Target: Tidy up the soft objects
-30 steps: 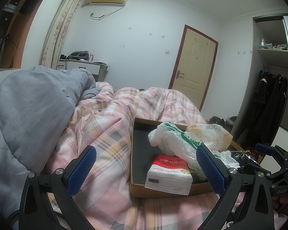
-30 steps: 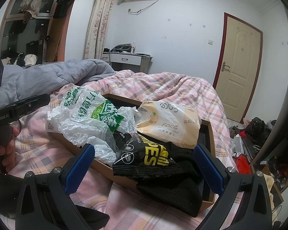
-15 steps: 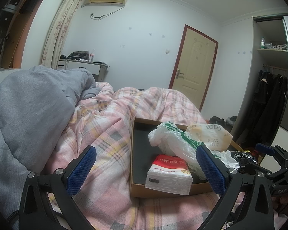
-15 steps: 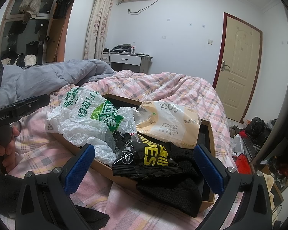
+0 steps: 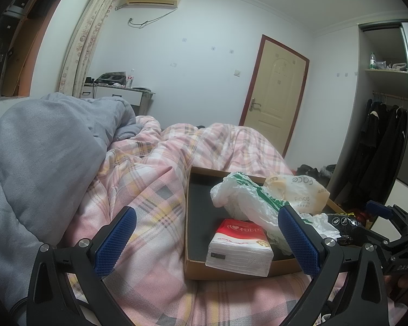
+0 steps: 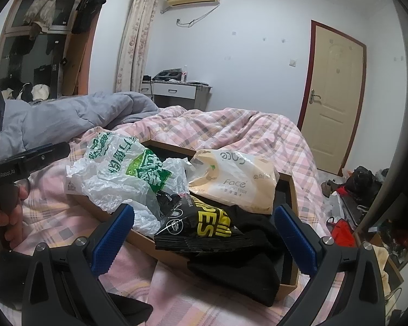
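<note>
**A:** How were the two grippers set?

**B:** Both were spread wide with nothing between the blue pads. The left gripper (image 5: 207, 240) hung low over the pink checked quilt (image 5: 155, 190), its right pad in front of the near edge of the cardboard box (image 5: 231, 270). The right gripper (image 6: 204, 237) hung just above the near side of the same box (image 6: 288, 285).

**A:** And where were the soft things?

**B:** All but one lay in the box. A pack of tissues with a red top (image 5: 239, 244) sat in the near corner, seen from the left wrist. A crumpled white bag with green print (image 6: 122, 171) spilled over the box's left rim. Beside it lay a beige tissue pack marked "Face" (image 6: 234, 182), toward the far side. A black packet with yellow letters (image 6: 201, 228) rested against the bag and the beige pack, and under it a black cloth (image 6: 239, 274) draped over the near wall of the box onto the quilt.

**A:** The one outside?

**B:** Another dark cloth (image 6: 8, 277) lay on the quilt at the lower left of the right wrist view, below the person's hand (image 6: 5, 217) that gripped the left tool's handle.

**A:** Anything else on the bed?

**B:** A grey blanket (image 5: 40, 157) was bunched up left of the quilt.
</note>
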The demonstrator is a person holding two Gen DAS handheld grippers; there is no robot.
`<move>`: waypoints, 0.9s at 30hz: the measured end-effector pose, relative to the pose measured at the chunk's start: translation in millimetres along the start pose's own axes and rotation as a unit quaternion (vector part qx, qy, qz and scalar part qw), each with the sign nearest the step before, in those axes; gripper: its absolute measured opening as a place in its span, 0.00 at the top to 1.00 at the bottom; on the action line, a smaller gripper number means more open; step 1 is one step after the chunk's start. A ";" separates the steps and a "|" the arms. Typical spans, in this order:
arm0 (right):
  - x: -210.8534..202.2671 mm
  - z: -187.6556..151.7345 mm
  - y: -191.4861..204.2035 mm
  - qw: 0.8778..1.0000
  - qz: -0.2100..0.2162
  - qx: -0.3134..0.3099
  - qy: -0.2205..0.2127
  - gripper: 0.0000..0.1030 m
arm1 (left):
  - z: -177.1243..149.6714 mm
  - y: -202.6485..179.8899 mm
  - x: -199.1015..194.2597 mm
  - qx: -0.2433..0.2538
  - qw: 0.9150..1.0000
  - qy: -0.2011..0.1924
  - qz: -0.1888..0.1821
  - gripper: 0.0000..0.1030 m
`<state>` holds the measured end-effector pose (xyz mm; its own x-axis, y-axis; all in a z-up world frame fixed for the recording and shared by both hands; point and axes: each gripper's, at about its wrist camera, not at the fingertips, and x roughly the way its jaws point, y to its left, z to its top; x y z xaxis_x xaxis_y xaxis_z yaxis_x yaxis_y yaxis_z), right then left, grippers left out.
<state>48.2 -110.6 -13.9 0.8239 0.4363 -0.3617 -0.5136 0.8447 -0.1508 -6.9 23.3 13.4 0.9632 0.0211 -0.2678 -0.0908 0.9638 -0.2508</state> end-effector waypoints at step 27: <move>-0.9 -0.4 -0.9 1.000 0.000 -0.003 0.001 0.01 | 0.3 -0.1 0.3 0.000 1.000 0.001 -0.001 0.00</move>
<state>47.9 -111.8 -13.8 0.8231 0.4364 -0.3635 -0.5154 0.8428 -0.1553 -6.5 23.3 13.6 0.9628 0.0185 -0.2695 -0.0888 0.9640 -0.2508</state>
